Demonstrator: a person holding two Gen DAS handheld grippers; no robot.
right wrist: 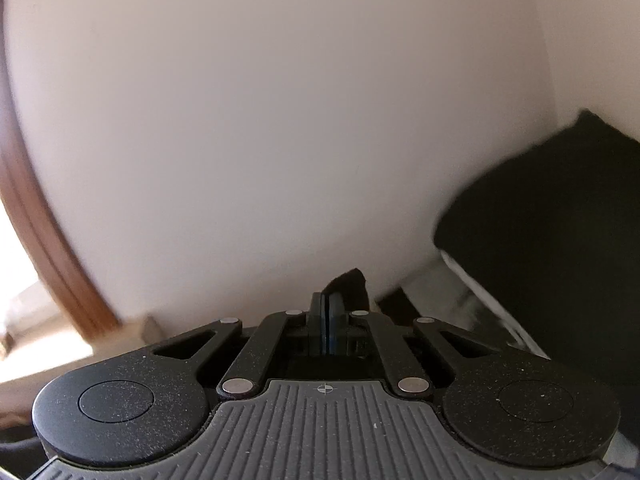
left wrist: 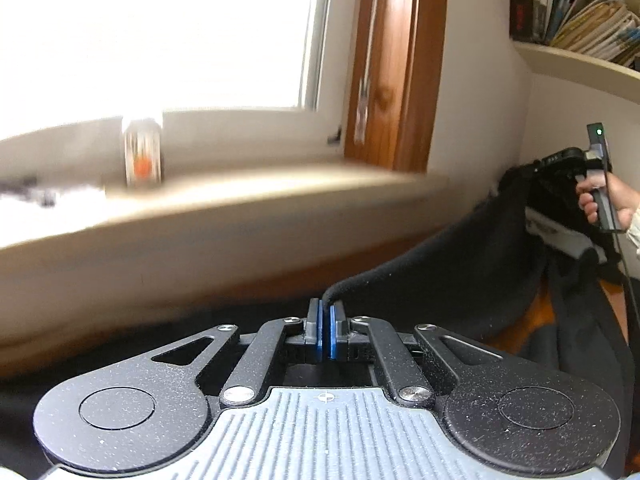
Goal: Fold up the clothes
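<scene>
The left gripper is matt black plastic, finely speckled, with bright metal rivets and glossy blue pads; its grey housing is ribbed. The garment pinched in it is a soft, matt black cloth, fleecy along its edge. Right of the garment's upper end, the shelf holds paper-covered books. Left of the shelf, the window frame is varnished, knotty wood. The right gripper has the same matt plastic, and the wall behind it looks smooth and painted, though blurred.
</scene>
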